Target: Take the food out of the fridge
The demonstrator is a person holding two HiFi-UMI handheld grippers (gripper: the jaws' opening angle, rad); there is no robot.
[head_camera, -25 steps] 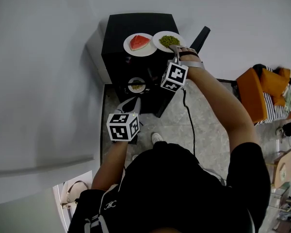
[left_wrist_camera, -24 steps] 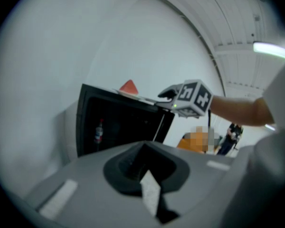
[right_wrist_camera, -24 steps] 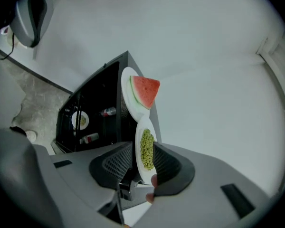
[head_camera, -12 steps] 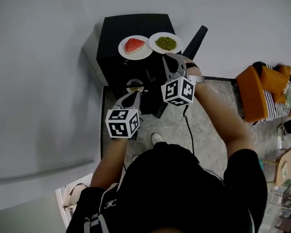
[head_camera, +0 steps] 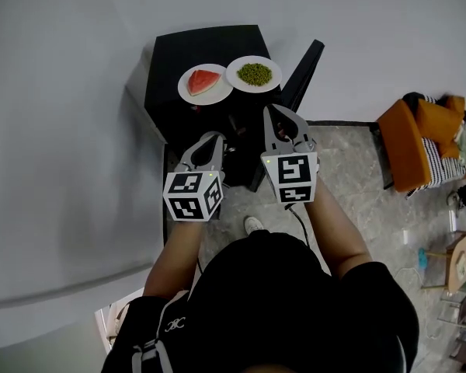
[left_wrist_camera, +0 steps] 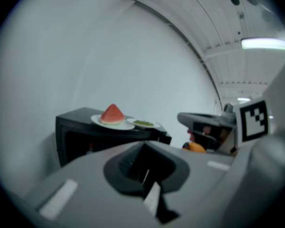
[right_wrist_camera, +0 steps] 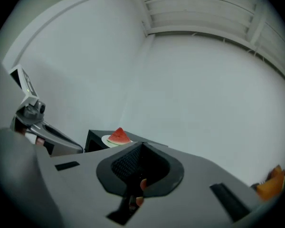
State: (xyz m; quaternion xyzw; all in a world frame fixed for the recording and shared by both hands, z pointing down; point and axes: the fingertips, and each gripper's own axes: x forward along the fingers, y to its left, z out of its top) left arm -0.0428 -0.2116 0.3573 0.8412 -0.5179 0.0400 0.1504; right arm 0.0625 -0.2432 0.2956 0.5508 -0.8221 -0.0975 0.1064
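A black mini fridge [head_camera: 202, 49] stands against the wall with its door [head_camera: 301, 72] swung open. On its top sit a white plate with a watermelon wedge [head_camera: 204, 82] and a white plate of green food [head_camera: 254, 74]. My left gripper [head_camera: 210, 141] hangs shut and empty before the fridge front, hiding the inside. My right gripper [head_camera: 279, 116], whose jaws have just been closing with nothing between them, is shut, near the door and short of the plates. The left gripper view shows the watermelon [left_wrist_camera: 112, 114], the green plate [left_wrist_camera: 143, 123] and the right gripper [left_wrist_camera: 206, 122]. The right gripper view shows the watermelon [right_wrist_camera: 118, 136].
A white wall runs along the left and behind the fridge. An orange seat with striped cloth [head_camera: 415, 142] stands on the tiled floor at right. A black cable [head_camera: 304, 228] trails across the floor by the person's shoe [head_camera: 252, 224].
The right gripper has let go of the green plate on the fridge top, drawn back toward the person, rolled and shut. The left gripper has risen a little in front of the fridge.
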